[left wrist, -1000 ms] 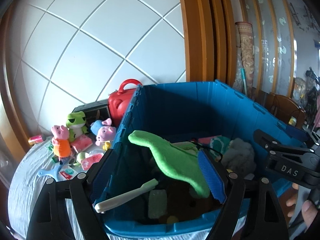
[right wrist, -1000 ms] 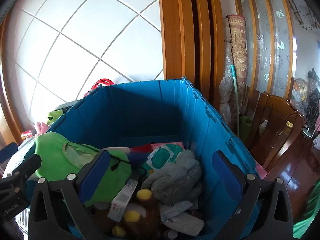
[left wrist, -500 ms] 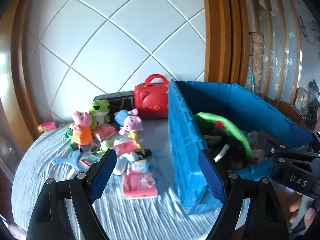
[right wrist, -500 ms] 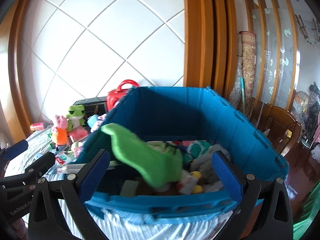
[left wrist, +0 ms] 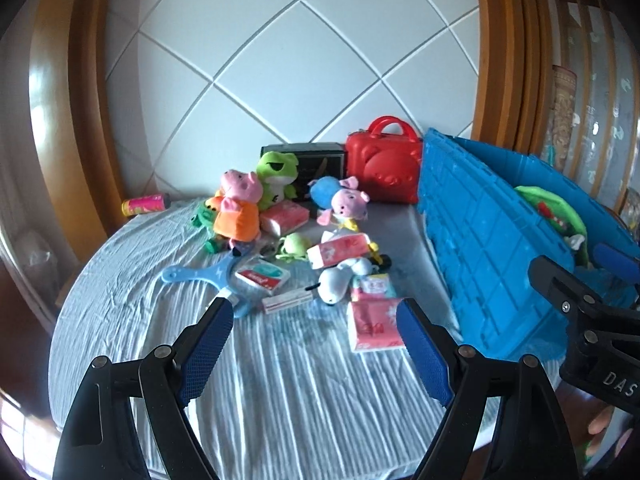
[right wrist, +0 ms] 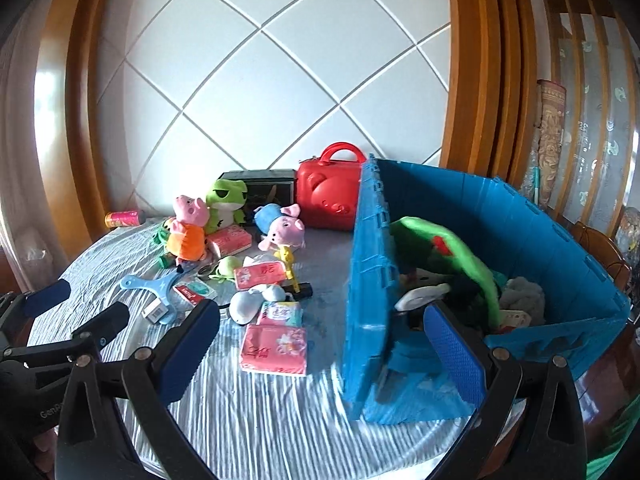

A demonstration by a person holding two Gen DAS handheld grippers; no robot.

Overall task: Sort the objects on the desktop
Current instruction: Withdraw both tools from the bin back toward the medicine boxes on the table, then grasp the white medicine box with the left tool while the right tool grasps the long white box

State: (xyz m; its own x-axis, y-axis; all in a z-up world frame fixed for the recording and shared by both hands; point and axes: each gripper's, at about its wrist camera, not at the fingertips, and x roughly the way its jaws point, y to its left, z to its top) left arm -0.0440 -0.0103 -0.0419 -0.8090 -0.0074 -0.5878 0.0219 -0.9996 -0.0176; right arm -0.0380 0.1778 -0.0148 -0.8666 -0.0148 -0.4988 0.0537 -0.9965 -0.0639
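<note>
Toys and packets lie on a table under a pale blue cloth [left wrist: 280,380]. Among them are a pig plush in orange [left wrist: 236,208], a green frog plush [left wrist: 276,180], a blue pig plush [left wrist: 340,200], a white plush [left wrist: 340,276] and a pink tissue pack [left wrist: 374,330]. A blue crate [right wrist: 364,280] at the right holds a green plush [right wrist: 448,256] and other items. My left gripper [left wrist: 312,320] hangs open and empty over the cloth, short of the tissue pack. My right gripper [right wrist: 320,320] is open and empty, astride the crate's near left corner.
A red case [left wrist: 382,172] and a black box [left wrist: 304,156] stand against the tiled wall. A pink can [left wrist: 144,204] lies at the back left. A blue plastic handle [left wrist: 204,274] lies among small packets. A wooden chair [right wrist: 600,248] stands right of the crate.
Both grippers have swung left from above the crate's inside to over the cloth and the crate's left wall. Both stayed open and empty.
</note>
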